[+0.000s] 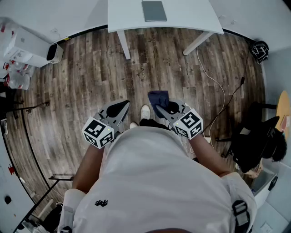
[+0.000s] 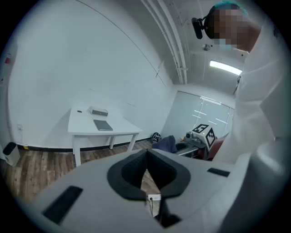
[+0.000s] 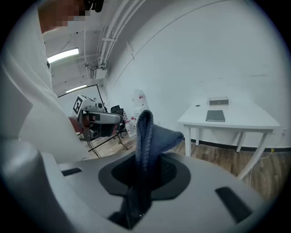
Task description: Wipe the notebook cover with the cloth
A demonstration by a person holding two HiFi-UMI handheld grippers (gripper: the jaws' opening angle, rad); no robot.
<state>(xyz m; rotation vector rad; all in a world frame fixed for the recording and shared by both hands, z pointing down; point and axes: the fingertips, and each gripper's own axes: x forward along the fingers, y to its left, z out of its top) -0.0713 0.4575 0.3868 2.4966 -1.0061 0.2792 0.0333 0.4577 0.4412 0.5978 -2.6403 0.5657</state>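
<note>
Held: cloth (image 1: 158, 97) pinched in right gripper (image 1: 160, 106); left gripper (image 1: 119, 106) closed, empty. To notebook (image 1: 154, 11), frame top: approach, grip firm.

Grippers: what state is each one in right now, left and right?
Left gripper: closed, holding nothing.
Right gripper: closed on the blue cloth.

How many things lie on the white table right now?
3: a notebook mid-table, a small box behind it toward the wall, a tiny dark thing beside the box. The head view crops the table's far part.
</note>
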